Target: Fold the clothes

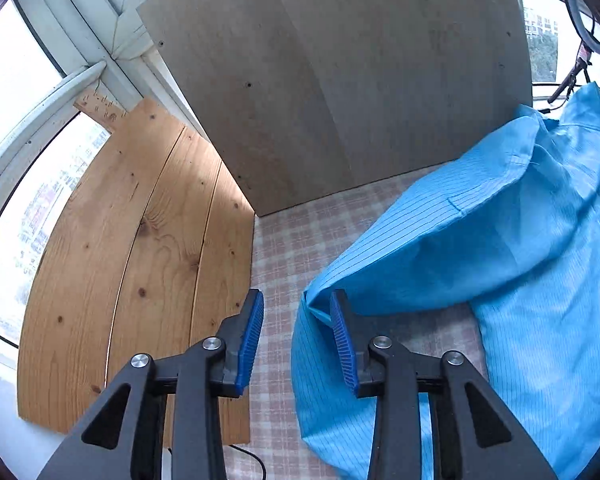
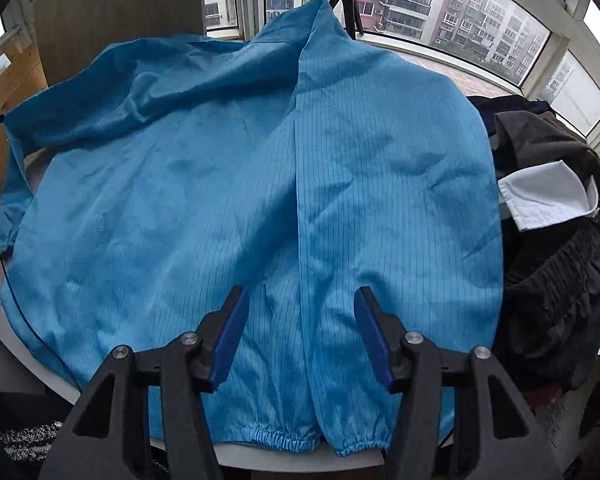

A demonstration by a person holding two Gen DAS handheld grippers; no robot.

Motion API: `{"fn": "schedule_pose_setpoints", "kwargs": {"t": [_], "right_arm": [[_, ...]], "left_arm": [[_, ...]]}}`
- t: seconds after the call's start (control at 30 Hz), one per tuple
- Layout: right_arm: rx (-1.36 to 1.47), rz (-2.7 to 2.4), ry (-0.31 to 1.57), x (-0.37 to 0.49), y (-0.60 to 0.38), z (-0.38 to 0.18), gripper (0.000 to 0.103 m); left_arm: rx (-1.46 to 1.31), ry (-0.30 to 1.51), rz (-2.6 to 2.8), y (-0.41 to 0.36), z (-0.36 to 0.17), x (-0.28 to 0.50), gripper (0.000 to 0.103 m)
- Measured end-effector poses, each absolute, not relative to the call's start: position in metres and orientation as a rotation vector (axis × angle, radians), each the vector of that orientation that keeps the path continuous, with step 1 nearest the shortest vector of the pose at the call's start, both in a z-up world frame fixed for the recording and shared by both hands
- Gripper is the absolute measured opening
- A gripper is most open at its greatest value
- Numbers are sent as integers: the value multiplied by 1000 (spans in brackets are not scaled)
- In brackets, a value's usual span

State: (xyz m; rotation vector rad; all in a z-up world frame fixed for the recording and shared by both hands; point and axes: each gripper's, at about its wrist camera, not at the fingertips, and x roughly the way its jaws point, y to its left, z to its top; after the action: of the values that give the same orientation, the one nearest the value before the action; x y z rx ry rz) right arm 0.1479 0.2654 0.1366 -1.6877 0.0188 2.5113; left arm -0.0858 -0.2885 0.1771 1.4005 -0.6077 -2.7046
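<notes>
Your blue pinstriped jacket (image 2: 260, 184) lies spread across the counter (image 1: 292, 248), elastic cuffs hanging at the near edge. It looks thin, light and slick, so it will likely slide and billow; take it at a seam or the gathered cuff (image 2: 284, 438). Your left tool (image 1: 297, 338) is half open, empty, at the sleeve's folded edge. Your right tool (image 2: 300, 334) is wide open above the jacket's middle, holding nothing. The checked cloth offers some grip. Dark clothes (image 2: 556, 280) crowd the right side, possibly touching; windows surround you.
</notes>
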Motion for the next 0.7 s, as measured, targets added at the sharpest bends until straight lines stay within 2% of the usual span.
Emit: {"fn": "schedule_pose_setpoints", "kwargs": {"t": [0.13,0.2,0.23,0.27,0.3,0.47,0.57,0.7], "right_arm": [[-1730,2325,-291,137,255,86,54],[-1760,2243,-319,134,267,71,52],[-1774,2235,-279,133,276,70,45],[-1794,2252,-208,132,285,72,11],[-1802,2277,-134,131,294,80,1],[-1573,2447,-206,136,325,173,1],[-1531,2488,-147,134,361,217,1],[-1512,2478,172,132,433,226,1]], "left_arm": [[1433,-599,-2742,-289,179,-44,35],[1438,-590,-2755,-291,180,-24,35],[1444,-578,-2760,-293,180,-15,35],[1450,-562,-2759,-295,179,-6,35],[1451,-553,-2758,-296,178,3,35],[1492,-575,-2744,-281,169,55,35],[1566,-509,-2760,-266,158,81,35],[1691,-429,-2785,-229,131,113,35]]}}
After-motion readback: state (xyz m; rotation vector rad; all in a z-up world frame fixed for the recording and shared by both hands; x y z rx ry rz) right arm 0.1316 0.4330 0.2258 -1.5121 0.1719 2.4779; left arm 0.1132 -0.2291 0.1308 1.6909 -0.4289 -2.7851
